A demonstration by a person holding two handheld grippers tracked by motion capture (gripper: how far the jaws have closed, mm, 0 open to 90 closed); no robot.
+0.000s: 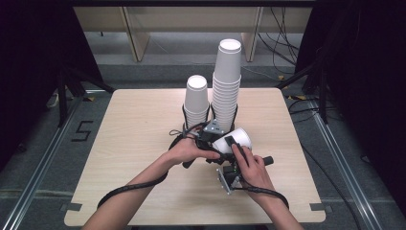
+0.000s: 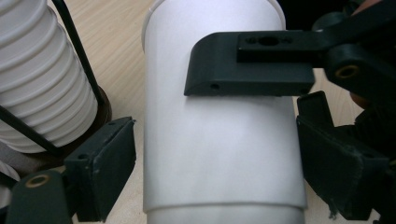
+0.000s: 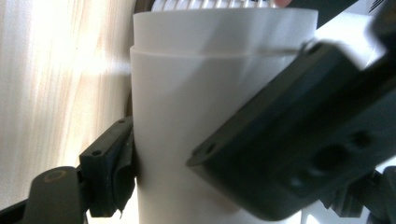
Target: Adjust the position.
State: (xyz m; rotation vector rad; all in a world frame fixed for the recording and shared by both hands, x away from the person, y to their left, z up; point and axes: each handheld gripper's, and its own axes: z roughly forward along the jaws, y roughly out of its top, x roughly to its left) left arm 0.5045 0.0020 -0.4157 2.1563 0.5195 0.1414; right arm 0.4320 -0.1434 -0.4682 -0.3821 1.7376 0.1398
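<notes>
Plain white paper cup (image 1: 233,140) lies tilted sideways.

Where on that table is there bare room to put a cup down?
The table is bare on its left side and its right side, out to both edges. It is crowded in the middle, around the two cup stacks and both hands.
</notes>
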